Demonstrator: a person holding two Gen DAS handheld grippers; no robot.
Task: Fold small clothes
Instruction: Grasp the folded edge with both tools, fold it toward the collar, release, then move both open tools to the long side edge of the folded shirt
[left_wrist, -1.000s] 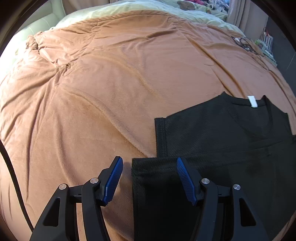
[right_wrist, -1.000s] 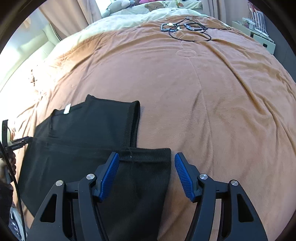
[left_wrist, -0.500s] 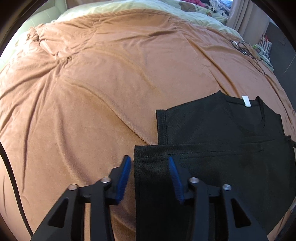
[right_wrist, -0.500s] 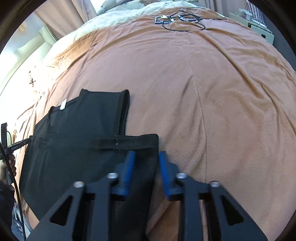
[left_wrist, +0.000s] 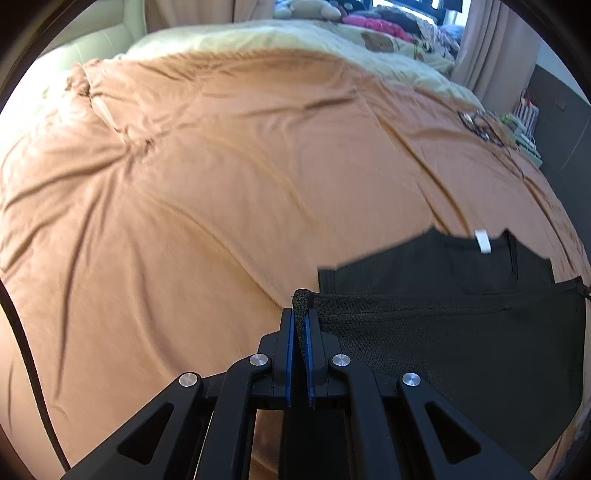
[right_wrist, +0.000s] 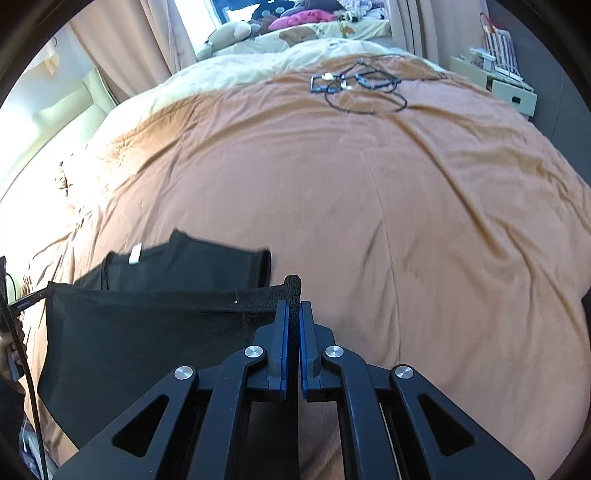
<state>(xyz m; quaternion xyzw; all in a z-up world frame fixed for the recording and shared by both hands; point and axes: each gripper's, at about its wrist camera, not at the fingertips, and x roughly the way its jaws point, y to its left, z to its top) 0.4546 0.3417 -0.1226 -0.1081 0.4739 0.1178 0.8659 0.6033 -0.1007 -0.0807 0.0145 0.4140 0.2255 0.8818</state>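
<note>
You hold both hem corners of the black shirt (left_wrist: 461, 343), lifted off the bed.

Your left gripper (left_wrist: 300, 332) and right gripper (right_wrist: 291, 325) each have jaws pinching a corner; the collar end rests on the orange blanket (left_wrist: 221, 184). Its white tag (left_wrist: 482, 240) is too blurred to read. Tangled cables (right_wrist: 358, 86) lie well apart, near soft toys (right_wrist: 229, 31).

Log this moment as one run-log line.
left tongs: shut on black shirt corner | right tongs: shut on opposite corner | hem lifted taut above orange blanket
</note>
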